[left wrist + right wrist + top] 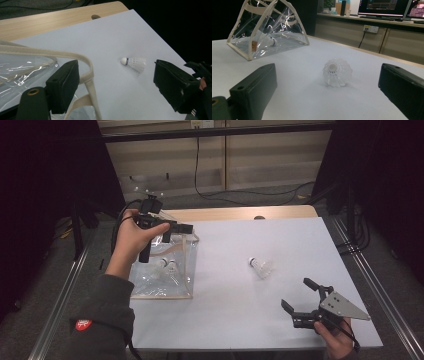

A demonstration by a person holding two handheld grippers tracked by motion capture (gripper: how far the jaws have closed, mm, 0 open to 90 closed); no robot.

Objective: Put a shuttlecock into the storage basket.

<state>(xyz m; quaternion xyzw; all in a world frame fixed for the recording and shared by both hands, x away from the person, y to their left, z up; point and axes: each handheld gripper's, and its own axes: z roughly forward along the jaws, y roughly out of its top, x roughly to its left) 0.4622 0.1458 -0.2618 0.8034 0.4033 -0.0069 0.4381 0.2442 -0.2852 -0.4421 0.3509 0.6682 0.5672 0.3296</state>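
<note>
High view: a clear bag (165,270) w/ cream trim is seen, two shuttlecocks (167,266) inside. It rests on a white sheet (240,310) over a wood table (240,213); dark room, cables behind. A loose shuttlecock (261,267) lies right of the bag, just ahead of the right gripper (296,295), jaws wide, empty. Left gripper (176,233), above the bag's handle, is held wide, nothing gripped.

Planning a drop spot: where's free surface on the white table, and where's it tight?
Free: the white table between the clear bag and the shuttlecock, plus the far stretch beyond the shuttlecock. Crowded: the left edge, with the bag and left gripper above it; near right corner, with the right gripper.
</note>
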